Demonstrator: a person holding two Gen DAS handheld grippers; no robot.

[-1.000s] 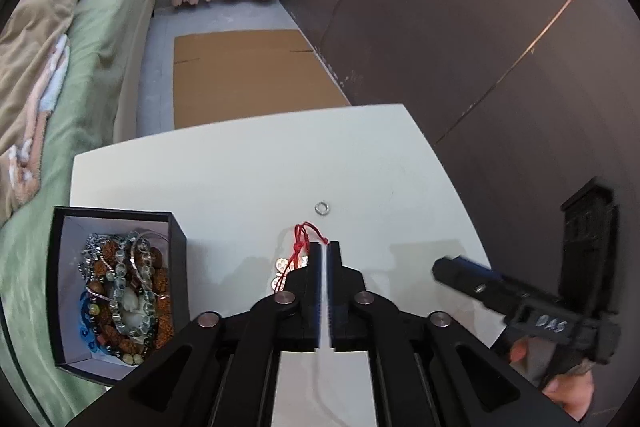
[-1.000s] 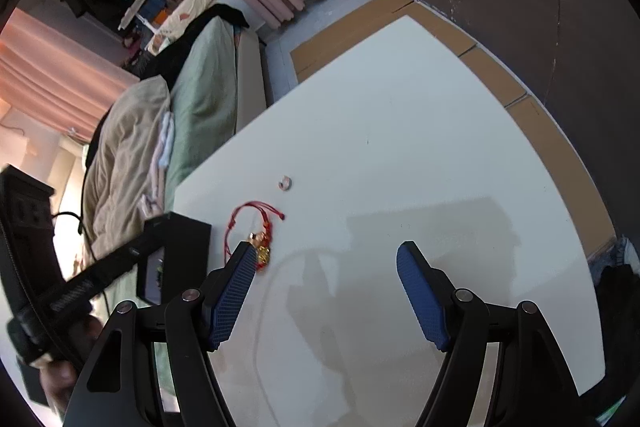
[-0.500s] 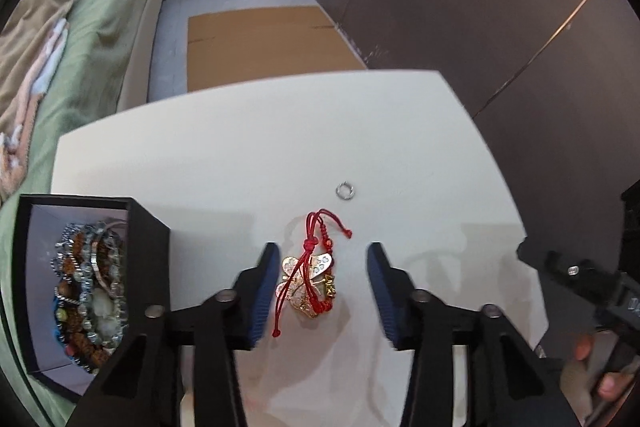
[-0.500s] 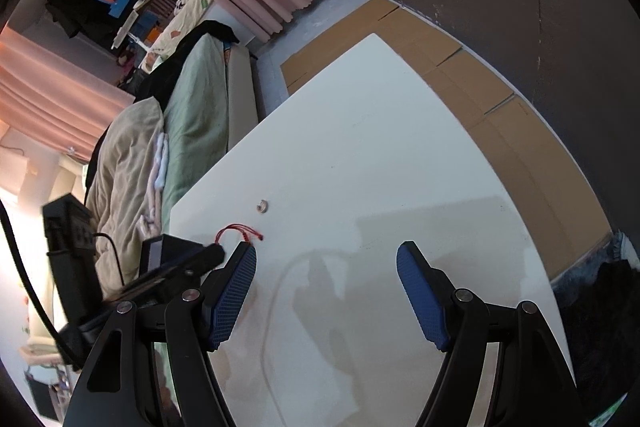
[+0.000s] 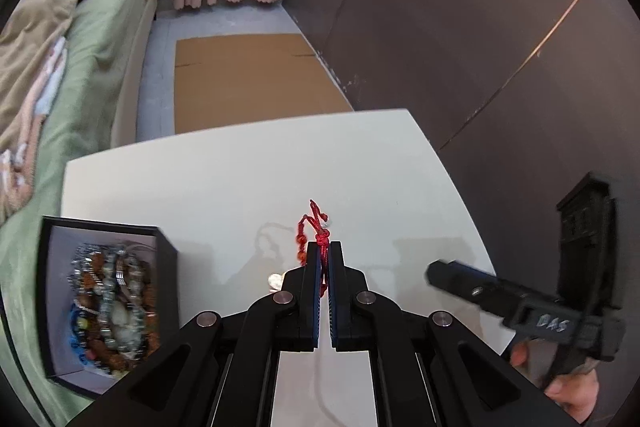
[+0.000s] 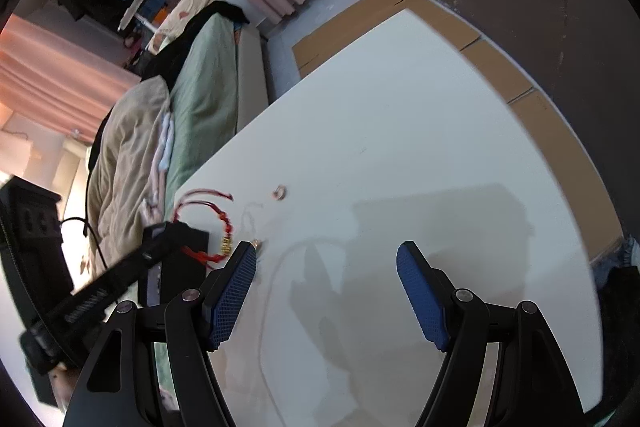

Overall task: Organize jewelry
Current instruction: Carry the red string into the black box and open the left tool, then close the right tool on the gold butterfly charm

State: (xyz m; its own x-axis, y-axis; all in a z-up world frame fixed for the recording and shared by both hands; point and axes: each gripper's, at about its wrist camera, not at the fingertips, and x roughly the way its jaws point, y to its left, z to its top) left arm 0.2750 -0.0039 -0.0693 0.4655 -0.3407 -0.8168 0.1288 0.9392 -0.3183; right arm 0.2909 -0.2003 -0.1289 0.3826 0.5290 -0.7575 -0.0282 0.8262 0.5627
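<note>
My left gripper (image 5: 324,247) is shut on a red cord bracelet (image 5: 316,231) with gold charms and holds it above the white table (image 5: 240,179). In the right wrist view the bracelet (image 6: 208,219) hangs from the left gripper's tip (image 6: 168,233), off the table. A black jewelry box (image 5: 108,303) holding several beaded bracelets sits at the table's left edge. A small silver ring (image 6: 279,192) lies on the table; in the left wrist view it shows beside the fingers (image 5: 275,279). My right gripper (image 6: 326,267) is open and empty over the table's near part.
A bed with green and beige bedding (image 5: 60,75) runs along the table's left side. Flat cardboard (image 5: 248,79) lies on the floor beyond the table. A dark wall (image 5: 480,27) stands to the right. The right gripper's body (image 5: 520,307) hovers at the table's right edge.
My left gripper was open around the red bracelet half a second ago; it has closed on it and lifted it off the table. The right gripper stayed open.
</note>
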